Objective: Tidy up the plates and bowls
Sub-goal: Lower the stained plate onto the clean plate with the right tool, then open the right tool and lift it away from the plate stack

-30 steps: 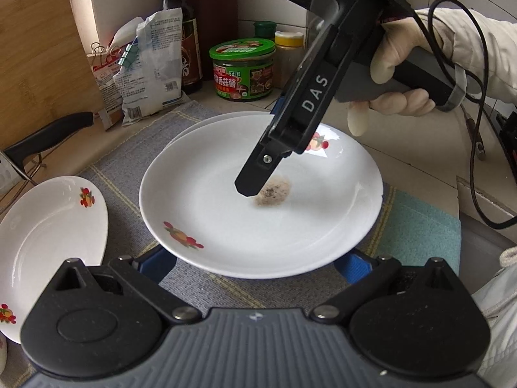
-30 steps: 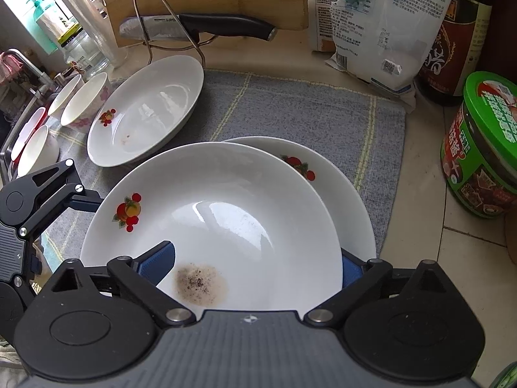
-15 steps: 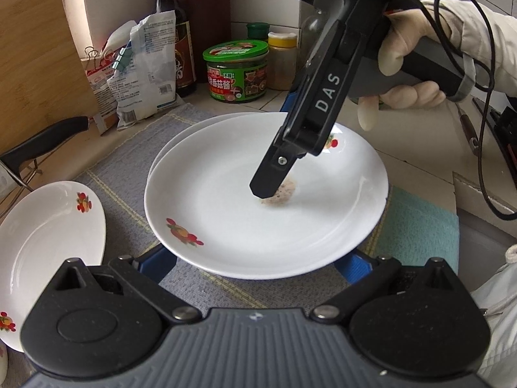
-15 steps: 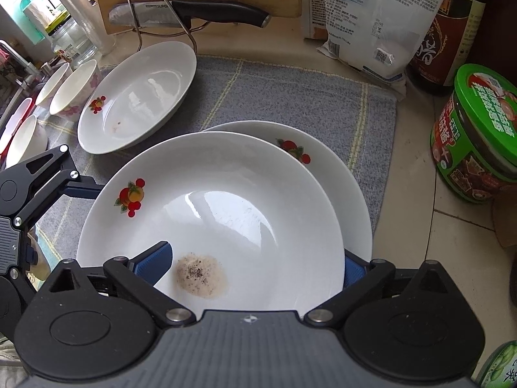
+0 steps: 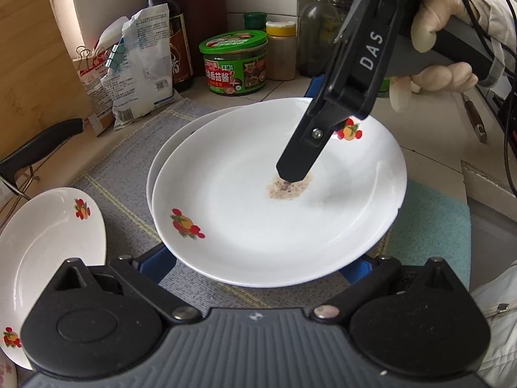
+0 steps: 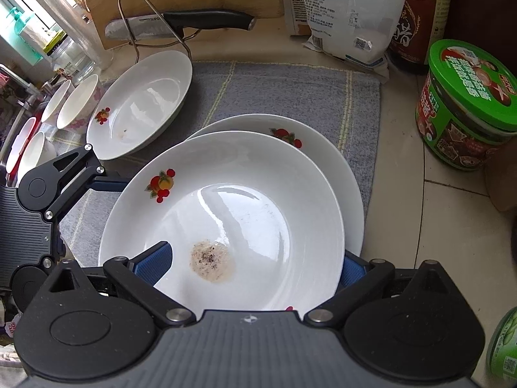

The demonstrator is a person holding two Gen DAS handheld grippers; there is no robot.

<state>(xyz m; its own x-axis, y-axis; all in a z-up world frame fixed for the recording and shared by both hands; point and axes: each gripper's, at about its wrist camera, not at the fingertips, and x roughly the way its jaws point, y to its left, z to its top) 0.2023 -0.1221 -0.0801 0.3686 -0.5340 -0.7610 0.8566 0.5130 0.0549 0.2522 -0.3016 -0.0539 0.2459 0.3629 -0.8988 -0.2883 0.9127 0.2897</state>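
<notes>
A white stained plate with fruit prints hangs tilted above a second plate on the grey mat. My right gripper is shut on it, one finger pressing inside the well and the other under the far rim. My left gripper is open, and both blue pads lie below the near rim. In the right wrist view the stained plate covers most of the second plate. A third plate lies on the mat to the left.
Several small bowls stand at the far left by the sink. A knife rests on a wire stand before a wooden board. A green-lidded jar, a white bag and bottles line the back. A teal cloth lies right of the mat.
The stained plate has shifted with the right gripper, and more of the second plate's rim shows beside it. The left gripper's fingers stay spread under the near rim.
</notes>
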